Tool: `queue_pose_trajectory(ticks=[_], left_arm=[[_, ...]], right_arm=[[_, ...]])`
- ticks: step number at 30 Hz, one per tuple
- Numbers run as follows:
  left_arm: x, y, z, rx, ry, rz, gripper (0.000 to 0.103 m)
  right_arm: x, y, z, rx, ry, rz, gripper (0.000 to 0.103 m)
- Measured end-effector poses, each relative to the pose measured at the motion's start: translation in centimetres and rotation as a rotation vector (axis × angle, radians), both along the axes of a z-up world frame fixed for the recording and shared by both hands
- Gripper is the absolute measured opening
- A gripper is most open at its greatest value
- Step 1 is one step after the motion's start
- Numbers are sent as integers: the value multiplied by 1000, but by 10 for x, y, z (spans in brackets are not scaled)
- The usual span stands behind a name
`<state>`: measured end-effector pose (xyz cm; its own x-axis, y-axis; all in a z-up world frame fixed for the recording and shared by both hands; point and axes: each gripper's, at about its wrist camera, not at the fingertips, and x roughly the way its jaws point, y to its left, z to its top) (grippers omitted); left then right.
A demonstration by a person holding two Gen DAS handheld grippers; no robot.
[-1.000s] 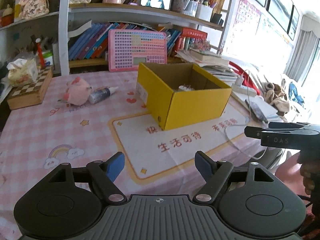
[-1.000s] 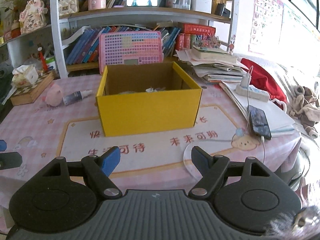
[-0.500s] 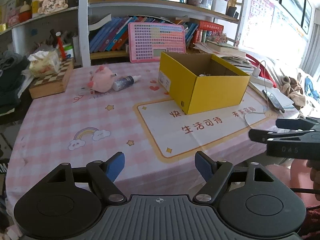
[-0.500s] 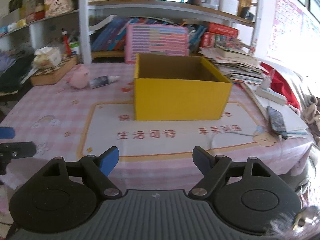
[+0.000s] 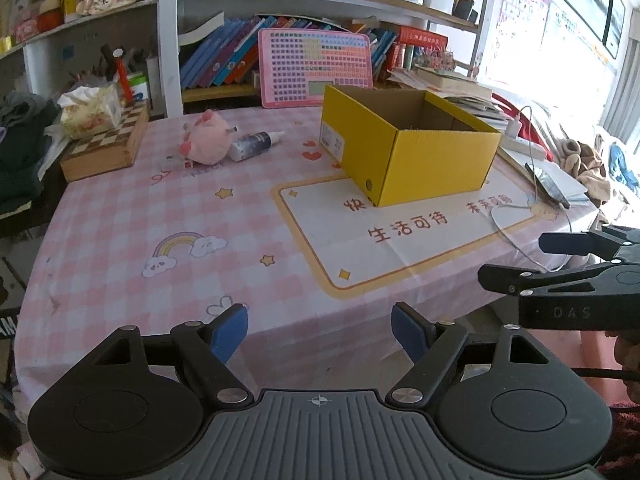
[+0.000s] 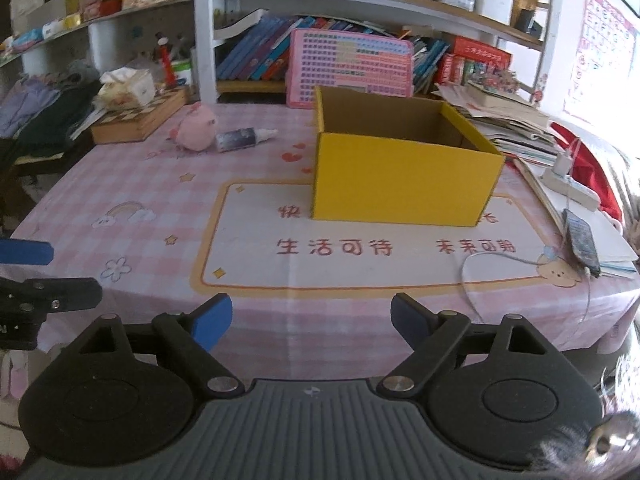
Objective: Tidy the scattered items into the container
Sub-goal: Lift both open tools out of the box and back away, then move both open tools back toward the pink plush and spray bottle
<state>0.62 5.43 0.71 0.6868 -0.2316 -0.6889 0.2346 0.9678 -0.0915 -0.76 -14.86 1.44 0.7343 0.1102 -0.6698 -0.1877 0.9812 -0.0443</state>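
Your tabletop (image 5: 120,240), under its pink checked cloth, carries the open yellow cardboard box (image 5: 436,164) toward its right half. The box's contents are hidden from both views, so you cannot tell how much is already in. Two loose items lie well to the left of the box, near the far edge: a pink plush pig (image 5: 206,142) and, touching its right side, a small dropper bottle (image 5: 256,145) on its side.

You are at the approach step, with nothing in hand. Your left tool (image 5: 320,332) hangs off the near edge with its blue pads spread wide and empty; your right tool (image 6: 311,320) is likewise spread and empty, facing the box front.

Judging by position, the left tool is the natural one to reach forward across the cloth. Take the plush pig first, since it offers the larger, softer grip, then carry it over the box rim.
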Motion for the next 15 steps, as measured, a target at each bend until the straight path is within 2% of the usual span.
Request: queue_pose_trajectory(ticks=[15], left_arm=[[-3, 20, -1, -4, 7, 48, 82]], right_arm=[[4, 30, -1, -13, 8, 95, 87]])
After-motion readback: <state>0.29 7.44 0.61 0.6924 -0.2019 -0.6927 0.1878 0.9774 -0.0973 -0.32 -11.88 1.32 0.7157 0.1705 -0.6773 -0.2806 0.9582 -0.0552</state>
